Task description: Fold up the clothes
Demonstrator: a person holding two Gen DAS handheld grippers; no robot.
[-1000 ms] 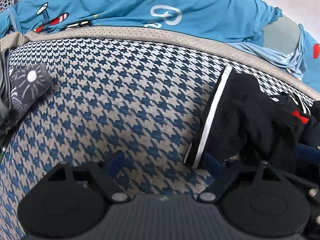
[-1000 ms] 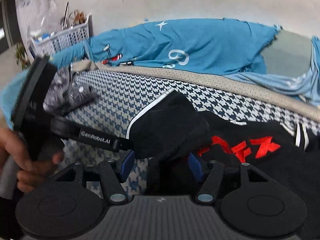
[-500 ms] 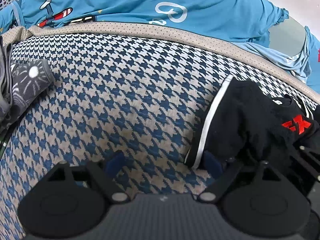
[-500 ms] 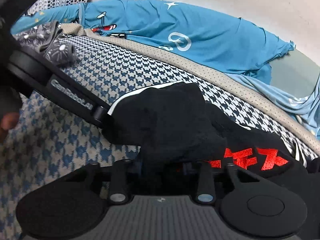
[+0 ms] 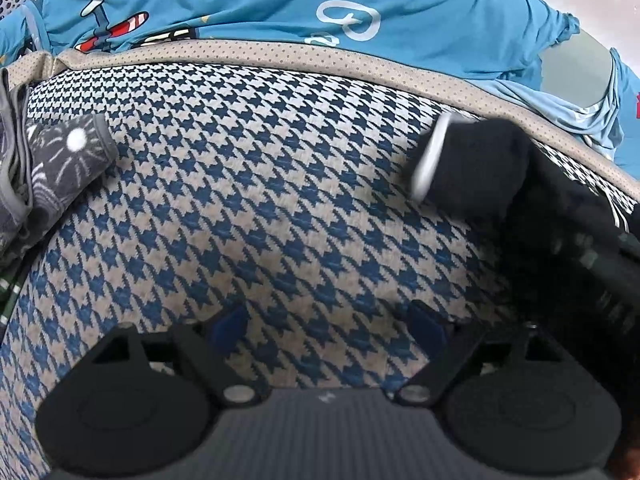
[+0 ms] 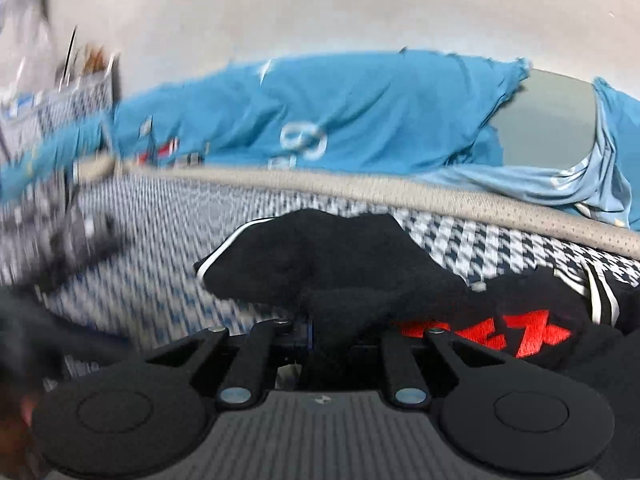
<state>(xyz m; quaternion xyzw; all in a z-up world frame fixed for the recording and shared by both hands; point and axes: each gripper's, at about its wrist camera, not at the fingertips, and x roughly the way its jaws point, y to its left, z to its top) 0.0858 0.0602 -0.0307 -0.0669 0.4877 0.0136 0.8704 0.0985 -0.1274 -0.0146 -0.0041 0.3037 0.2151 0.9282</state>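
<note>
The right gripper [image 6: 320,330] is closing, its jaws pinching the black garment [image 6: 320,256] that lies on the houndstooth cover [image 5: 260,208]. The left gripper [image 5: 326,326] hangs wide apart over bare cover, holding nothing.

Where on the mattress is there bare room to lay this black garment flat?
Free: the houndstooth mattress between the grey garment and the black garment. Crowded: right side under black cloth, back edge under the blue bedding.

Both wrist views closely overlook the houndstooth mattress [image 5: 280,200].
</note>
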